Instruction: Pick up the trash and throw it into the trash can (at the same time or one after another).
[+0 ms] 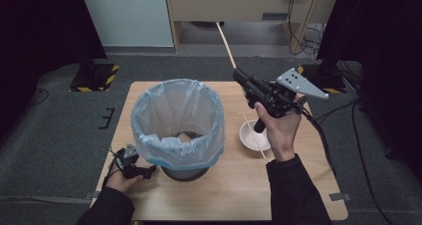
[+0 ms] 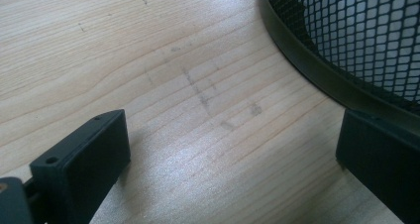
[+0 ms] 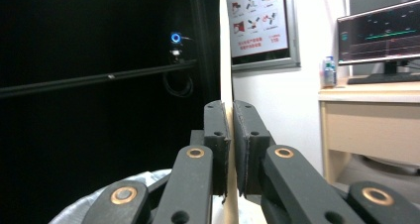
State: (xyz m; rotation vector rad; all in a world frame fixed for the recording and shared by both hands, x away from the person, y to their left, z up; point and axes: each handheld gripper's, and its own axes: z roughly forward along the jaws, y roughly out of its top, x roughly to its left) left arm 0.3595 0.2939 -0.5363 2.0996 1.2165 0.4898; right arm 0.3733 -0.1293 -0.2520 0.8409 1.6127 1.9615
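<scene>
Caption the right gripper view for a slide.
Right gripper fingers shut on an upright wooden chopstick, with a wall poster and monitor behind.

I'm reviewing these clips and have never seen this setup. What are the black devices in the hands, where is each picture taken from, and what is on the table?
No robot here: a person holds a hand-operated two-jaw gripper in each hand. The high view looks down on a light wooden table. The other two pictures come from cameras riding on the grippers, looking along their black jaws.

On the table stands a black mesh wastebasket lined with a pale blue plastic bag, and beside it a small white bowl with a thin wooden chopstick lying across it.

The left gripper rests open on the table at the basket's base. The right gripper, raised above the table, is closed on another long pale wooden stick.
</scene>
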